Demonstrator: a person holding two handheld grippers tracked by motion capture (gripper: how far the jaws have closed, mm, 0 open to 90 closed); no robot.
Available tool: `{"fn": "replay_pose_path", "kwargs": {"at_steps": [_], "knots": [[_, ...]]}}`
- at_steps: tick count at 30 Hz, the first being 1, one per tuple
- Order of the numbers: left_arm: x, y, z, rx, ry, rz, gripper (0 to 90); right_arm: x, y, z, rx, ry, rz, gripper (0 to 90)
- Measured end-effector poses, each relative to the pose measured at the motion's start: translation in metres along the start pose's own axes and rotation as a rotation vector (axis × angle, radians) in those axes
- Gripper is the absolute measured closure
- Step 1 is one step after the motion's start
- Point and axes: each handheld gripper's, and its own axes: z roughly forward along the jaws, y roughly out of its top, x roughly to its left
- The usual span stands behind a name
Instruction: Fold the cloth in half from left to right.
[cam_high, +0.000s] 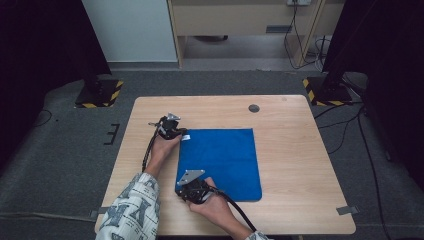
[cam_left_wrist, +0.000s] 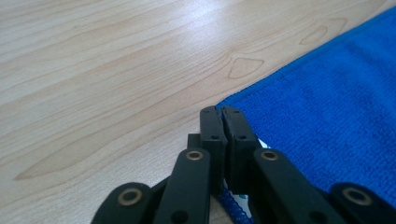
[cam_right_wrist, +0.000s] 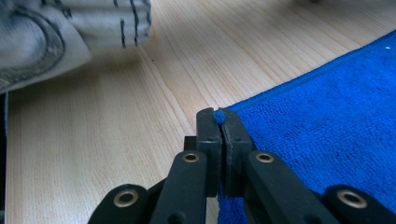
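On the wooden surface (cam_high: 295, 150) I see a blue cloth (cam_high: 225, 160) lying flat and spread out, a little left of the middle, with its edges roughly square to the surface. My left gripper (cam_high: 181, 135) sits at the cloth's far left corner, and in the left gripper view (cam_left_wrist: 224, 116) its jaws are pressed together with the cloth's corner and a bit of white label caught between them lower down, so they are clamped on the cloth. My right gripper (cam_high: 186, 187) is at the near left corner; in the right gripper view (cam_right_wrist: 218, 116) its jaws are closed too, and a small tuft of blue fabric pokes out at their tips, so they grip the cloth as well. A patterned sleeve (cam_right_wrist: 56, 32) lies just to the left of the right gripper, resting on the wood. Both corners lie low against the surface, and the rest of the cloth lies smooth.
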Motion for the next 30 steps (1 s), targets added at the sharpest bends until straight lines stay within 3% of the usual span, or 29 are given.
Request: {"fn": "replay_pose_path", "kwargs": {"at_steps": [12, 16, 23, 30], "knots": [[-0.013, 0.019, -0.017, -0.033, -0.008, 0.017, 89.2, -0.004, 0.004, -0.014, -0.01, -0.044, 0.014, 88.6], [-0.016, 0.025, -0.024, -0.017, 0.005, 0.045, 89.2, -0.002, 0.008, -0.019, -0.028, -0.054, 0.009, 88.7], [-0.018, 0.04, -0.034, -0.025, 0.0, 0.048, 89.2, 0.004, 0.015, -0.026, -0.044, -0.06, -0.012, 88.8], [-0.016, 0.044, -0.039, -0.008, 0.002, 0.043, 89.2, 0.007, 0.021, -0.033, -0.059, -0.074, -0.022, 88.9]]}}
